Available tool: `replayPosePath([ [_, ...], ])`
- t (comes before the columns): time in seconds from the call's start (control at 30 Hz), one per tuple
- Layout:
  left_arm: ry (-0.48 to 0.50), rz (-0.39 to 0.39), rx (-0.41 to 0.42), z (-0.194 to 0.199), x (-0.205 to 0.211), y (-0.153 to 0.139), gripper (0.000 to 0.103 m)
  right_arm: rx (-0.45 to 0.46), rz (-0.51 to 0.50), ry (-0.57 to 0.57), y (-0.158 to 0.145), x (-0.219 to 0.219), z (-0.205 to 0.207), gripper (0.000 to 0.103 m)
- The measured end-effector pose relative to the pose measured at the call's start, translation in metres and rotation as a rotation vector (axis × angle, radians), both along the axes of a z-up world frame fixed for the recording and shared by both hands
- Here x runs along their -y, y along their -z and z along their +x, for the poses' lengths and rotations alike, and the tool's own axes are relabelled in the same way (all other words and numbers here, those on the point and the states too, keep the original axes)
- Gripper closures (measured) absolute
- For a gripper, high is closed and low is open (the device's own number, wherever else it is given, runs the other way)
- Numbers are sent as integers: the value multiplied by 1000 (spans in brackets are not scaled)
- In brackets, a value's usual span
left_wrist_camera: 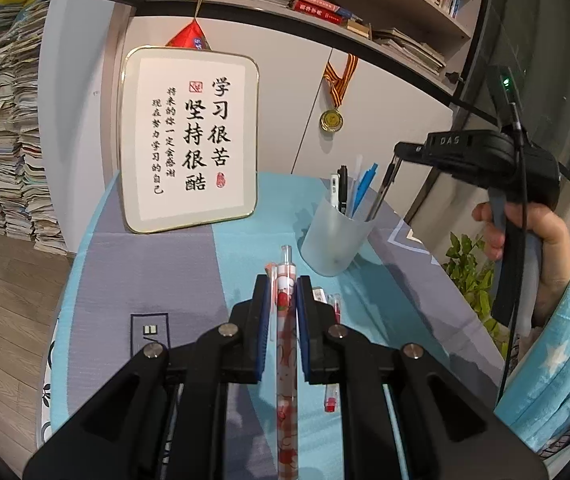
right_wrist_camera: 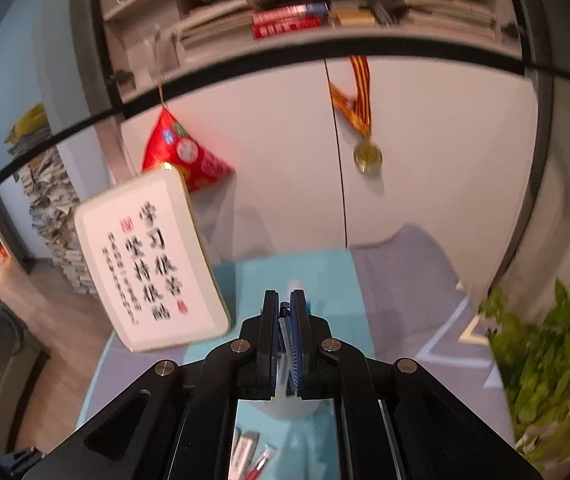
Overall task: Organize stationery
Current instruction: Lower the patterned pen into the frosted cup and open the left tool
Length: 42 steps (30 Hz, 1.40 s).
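My left gripper is shut on a clear pen with red cartoon print, held lengthwise between the jaws above the table. A frosted pen cup stands ahead to the right with several pens in it. My right gripper hovers over the cup, shut on a dark pen whose lower end is in the cup. In the right wrist view my right gripper pinches that pen; the cup's rim shows below. More pens lie on the table.
A framed calligraphy board leans at the table's back edge. The table has a blue and grey cloth. A green plant stands off the right side. A medal hangs on the cabinet behind.
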<state>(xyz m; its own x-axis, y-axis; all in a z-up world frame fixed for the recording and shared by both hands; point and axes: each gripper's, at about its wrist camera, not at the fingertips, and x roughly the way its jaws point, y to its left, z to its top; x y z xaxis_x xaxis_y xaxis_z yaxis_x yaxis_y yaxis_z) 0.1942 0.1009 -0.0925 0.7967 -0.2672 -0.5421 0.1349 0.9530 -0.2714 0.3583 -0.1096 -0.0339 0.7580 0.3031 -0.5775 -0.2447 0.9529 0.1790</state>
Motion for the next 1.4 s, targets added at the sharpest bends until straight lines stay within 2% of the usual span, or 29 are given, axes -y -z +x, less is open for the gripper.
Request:
replayPosePath([
  [0.2,13,3,2,0,8,-4,92,-81,3,-24,19,3,4,96],
  [0.33,18,10,14,-1,12,-10,92,-170,67,-34,30,15,2,96],
  [0.57,42,20,61,3,28,-27,92,-187,126,-48,33,41,-36,96],
  [0.73,55,13,102,19,46,-45,92,-231,151,-52,53,67,-64,95],
  [0.83,41,4,149,30,57,-61,92,-253,139,-43,69,80,-75,95],
  [0.97,25,-9,226,46,73,-79,92,-274,64,-33,88,90,-83,95],
  [1.07,-10,-4,271,63,84,-89,92,-292,66,-51,98,96,-86,95],
  [1.27,-99,-5,309,98,84,-87,92,-287,77,-77,104,106,-92,95],
  [1.4,-145,51,337,117,86,-82,92,-286,90,-72,108,111,-89,94],
])
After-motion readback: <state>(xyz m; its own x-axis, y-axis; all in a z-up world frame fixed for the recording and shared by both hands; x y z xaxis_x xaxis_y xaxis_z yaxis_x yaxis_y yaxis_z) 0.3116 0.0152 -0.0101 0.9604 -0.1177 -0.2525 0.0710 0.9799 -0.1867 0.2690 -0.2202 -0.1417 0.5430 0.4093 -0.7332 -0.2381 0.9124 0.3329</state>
